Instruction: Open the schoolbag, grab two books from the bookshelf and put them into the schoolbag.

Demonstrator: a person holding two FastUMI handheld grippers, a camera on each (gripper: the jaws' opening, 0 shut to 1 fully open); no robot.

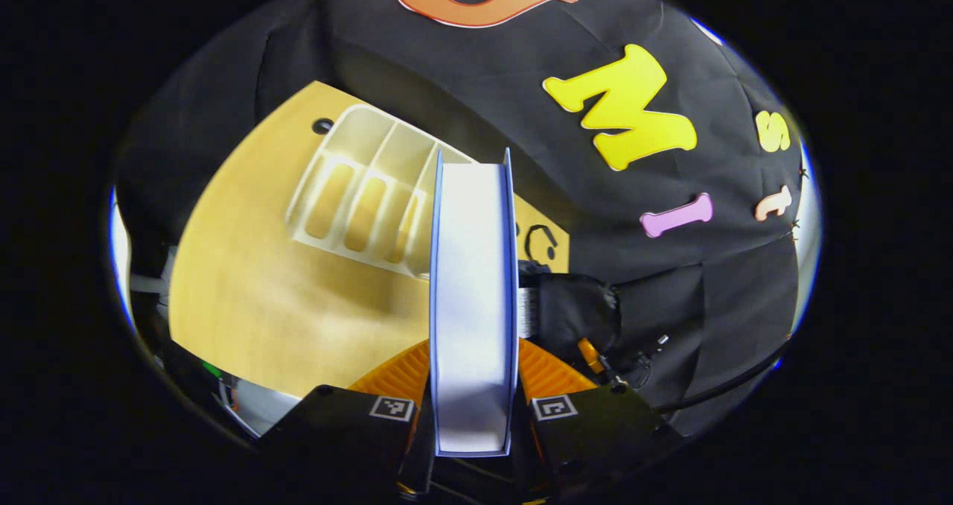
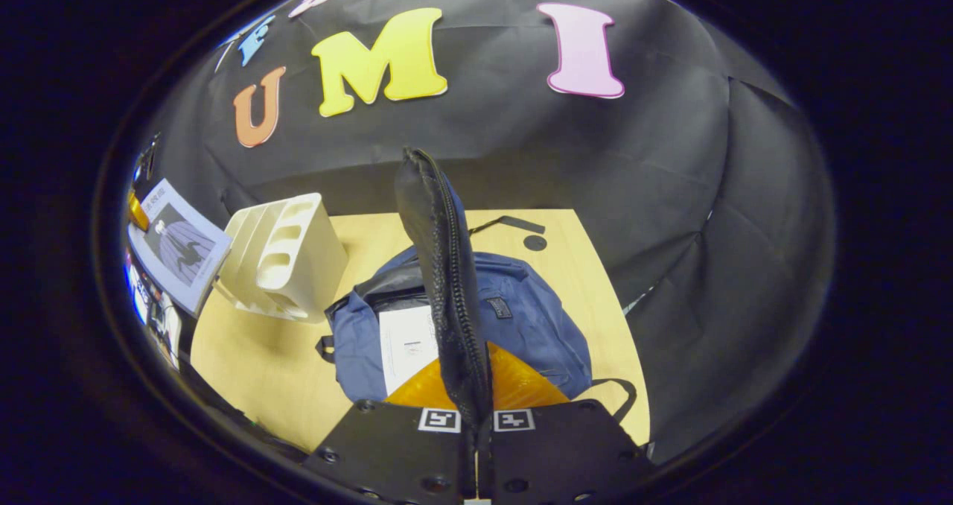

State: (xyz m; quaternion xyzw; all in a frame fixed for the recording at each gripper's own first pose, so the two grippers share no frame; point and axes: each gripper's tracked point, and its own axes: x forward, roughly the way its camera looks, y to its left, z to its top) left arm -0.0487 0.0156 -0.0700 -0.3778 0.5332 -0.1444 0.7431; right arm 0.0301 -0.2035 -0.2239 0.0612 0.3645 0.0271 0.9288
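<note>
The left gripper [image 1: 473,408] was clamped on a book [image 1: 473,296], held edge-on above the tabletop [image 1: 253,296] near the white bookshelf [image 1: 357,199]. The right gripper [image 2: 476,415] was pinched together on the black zippered flap [image 2: 447,267] of the blue schoolbag [image 2: 521,319], holding it up; a first book [image 2: 406,345] lay inside the opening. To do this well, the flap should probably be kept high and taut while the held book is carried over and slid in flat beside the first.
</note>
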